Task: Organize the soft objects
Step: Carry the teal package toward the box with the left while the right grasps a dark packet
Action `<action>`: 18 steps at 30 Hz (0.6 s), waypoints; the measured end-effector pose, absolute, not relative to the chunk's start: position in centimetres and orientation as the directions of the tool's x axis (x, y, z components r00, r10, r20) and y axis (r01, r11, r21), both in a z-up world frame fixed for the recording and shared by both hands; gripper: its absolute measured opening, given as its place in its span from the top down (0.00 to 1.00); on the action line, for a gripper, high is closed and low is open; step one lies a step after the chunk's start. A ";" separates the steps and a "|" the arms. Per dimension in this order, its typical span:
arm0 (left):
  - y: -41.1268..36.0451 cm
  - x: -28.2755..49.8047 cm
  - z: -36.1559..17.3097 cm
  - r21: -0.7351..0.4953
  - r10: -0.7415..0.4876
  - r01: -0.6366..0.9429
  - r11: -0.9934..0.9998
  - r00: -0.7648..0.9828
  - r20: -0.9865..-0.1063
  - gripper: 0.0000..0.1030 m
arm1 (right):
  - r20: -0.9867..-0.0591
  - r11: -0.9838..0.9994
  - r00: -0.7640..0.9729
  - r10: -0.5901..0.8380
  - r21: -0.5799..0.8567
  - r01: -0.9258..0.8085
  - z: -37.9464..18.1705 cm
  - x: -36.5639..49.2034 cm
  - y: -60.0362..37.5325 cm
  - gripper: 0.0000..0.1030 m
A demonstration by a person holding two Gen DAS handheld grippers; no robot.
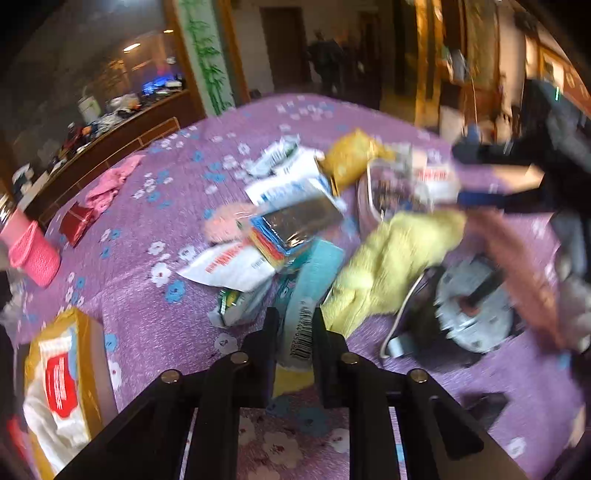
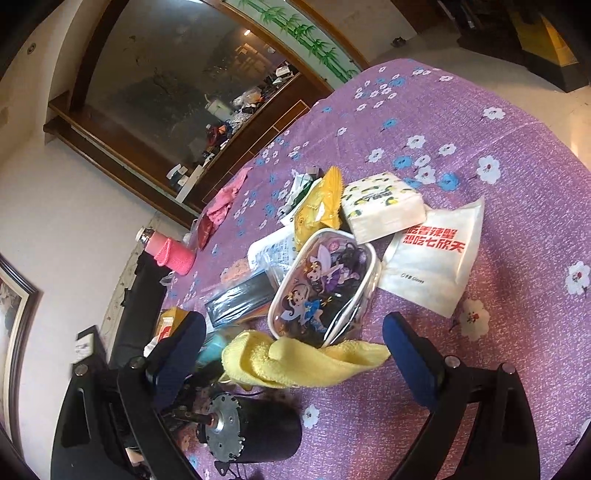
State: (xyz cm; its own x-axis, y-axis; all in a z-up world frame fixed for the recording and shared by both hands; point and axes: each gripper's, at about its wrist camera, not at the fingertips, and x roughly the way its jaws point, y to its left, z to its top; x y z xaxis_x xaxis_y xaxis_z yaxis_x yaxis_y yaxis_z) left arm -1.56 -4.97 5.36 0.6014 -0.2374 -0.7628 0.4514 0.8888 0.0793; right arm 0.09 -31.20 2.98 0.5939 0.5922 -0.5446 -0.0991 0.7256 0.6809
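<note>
A table draped in a purple cloth with white and blue flowers [image 2: 517, 129] is seen in a room with white walls, a long dark-wood-framed mirror [image 2: 177, 88] and a painted bamboo panel [image 2: 303, 29]. A heap of soft goods is piled at the cloth's centre: one yellow towel [image 2: 295, 362], one cartoon-printed clear pouch [image 2: 321, 288], one napkin pack [image 2: 384, 206], one white bag with red lettering [image 2: 436, 262] and one yellow packet [image 2: 321, 206]. One black motor [image 2: 255, 432] is laid just beside the towel. The left gripper [image 1: 295, 325] is clamped on a teal packet with a barcode [image 1: 306, 306] at the heap's near edge. The right gripper [image 2: 295, 339] is held wide apart over the towel, nothing gripped.
</note>
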 end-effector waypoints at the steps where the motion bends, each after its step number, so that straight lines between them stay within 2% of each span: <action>1: -4.6 -1.9 5.9 0.058 -0.251 0.441 0.895 0.609 -0.752 0.87 | -0.545 0.727 0.597 0.588 0.680 -0.095 3.0 0.1 -31.3 0.07; 9: 1.1 -7.7 10.7 -0.152 -0.385 0.378 0.913 0.680 -0.624 0.87 | -0.533 0.724 0.640 0.553 0.688 -0.053 3.0 -0.2 -33.0 0.07; 14: 4.6 -9.9 11.4 -0.233 -0.406 0.334 0.913 0.699 -0.588 0.86 | -0.562 0.735 0.633 0.532 0.677 -0.016 2.3 0.0 -33.3 0.07; 18: 7.3 -11.1 11.4 -0.248 -0.378 0.286 0.926 0.724 -0.577 0.86 | -0.592 0.769 0.631 0.501 0.639 -0.012 2.2 0.1 -32.8 0.07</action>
